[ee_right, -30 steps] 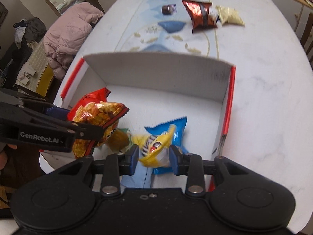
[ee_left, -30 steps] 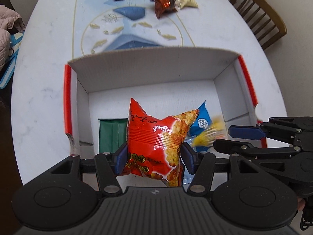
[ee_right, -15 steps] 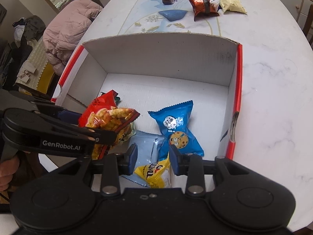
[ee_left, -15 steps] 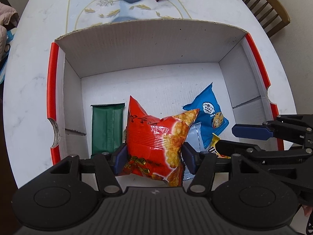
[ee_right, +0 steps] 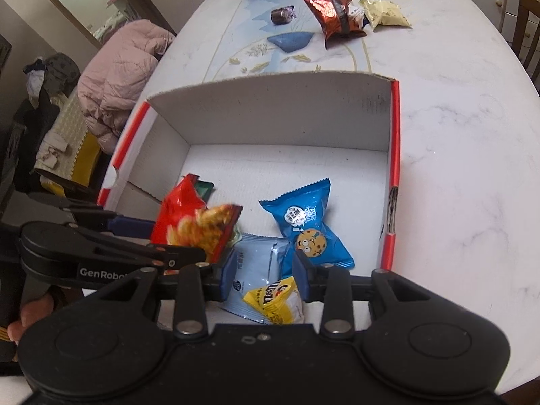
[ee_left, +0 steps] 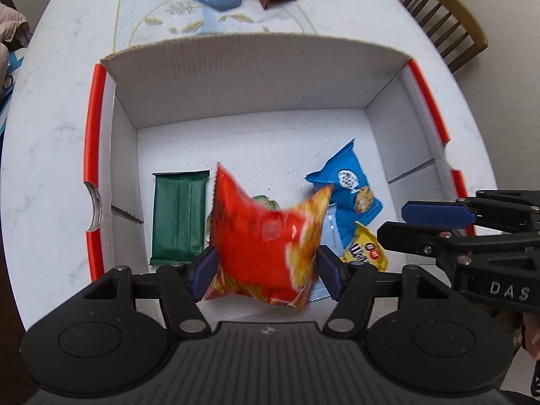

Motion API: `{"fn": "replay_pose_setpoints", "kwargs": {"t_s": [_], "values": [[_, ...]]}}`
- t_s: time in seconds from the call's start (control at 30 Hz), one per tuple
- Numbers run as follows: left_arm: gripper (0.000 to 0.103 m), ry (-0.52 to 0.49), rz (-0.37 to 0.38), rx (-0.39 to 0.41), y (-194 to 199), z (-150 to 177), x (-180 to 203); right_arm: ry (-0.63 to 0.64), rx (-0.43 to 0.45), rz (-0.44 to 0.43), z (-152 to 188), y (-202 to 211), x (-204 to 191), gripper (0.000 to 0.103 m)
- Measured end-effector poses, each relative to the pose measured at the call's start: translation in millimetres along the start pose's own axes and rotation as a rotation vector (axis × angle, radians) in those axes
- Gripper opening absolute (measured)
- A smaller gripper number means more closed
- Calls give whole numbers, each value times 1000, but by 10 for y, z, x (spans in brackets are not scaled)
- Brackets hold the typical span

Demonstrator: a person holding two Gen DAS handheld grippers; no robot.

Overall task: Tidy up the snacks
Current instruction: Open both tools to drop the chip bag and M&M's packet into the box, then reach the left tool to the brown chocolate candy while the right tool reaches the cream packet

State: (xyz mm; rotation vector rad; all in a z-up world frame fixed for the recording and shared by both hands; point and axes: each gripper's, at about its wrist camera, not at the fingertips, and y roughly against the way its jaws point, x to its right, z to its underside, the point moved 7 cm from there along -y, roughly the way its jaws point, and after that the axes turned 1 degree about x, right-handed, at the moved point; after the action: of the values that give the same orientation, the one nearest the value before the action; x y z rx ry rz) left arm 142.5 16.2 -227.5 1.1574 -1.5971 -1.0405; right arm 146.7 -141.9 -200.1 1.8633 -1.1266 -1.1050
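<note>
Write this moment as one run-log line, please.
left gripper: jaws opening, red chip bag between them | right gripper: nearly shut, empty | yellow packet: lying in box

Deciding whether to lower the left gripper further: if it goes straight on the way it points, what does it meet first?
The red snack bag between its opening jaws goes first, probably onto the pale blue packet and a greenish packet on the box floor. Depth is hard to judge.
</note>
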Motion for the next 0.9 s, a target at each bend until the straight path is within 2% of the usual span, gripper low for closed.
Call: {"fn": "replay_pose_setpoints", "kwargs": {"t_s": [0.37, 0.67, 0.77, 0.83, 0.9], "values": [[66, 18, 33, 122, 431, -20, 18, -26, 92, -6, -52, 309, -48, 37], [66, -17, 14, 251, 914, -250, 105, -22, 175, 22, -223, 634, -54, 40], [71, -36, 5, 290, 1057, -351, 147, -10, 202, 38, -312, 727, -53, 45], [71, -41, 1, 307, 1126, -422, 165, -5, 217, 51, -382, 775, -43, 56], [71, -40, -5, 318, 1172, -497, 168, 4, 229, 64, -456, 812, -40, 59]]}}
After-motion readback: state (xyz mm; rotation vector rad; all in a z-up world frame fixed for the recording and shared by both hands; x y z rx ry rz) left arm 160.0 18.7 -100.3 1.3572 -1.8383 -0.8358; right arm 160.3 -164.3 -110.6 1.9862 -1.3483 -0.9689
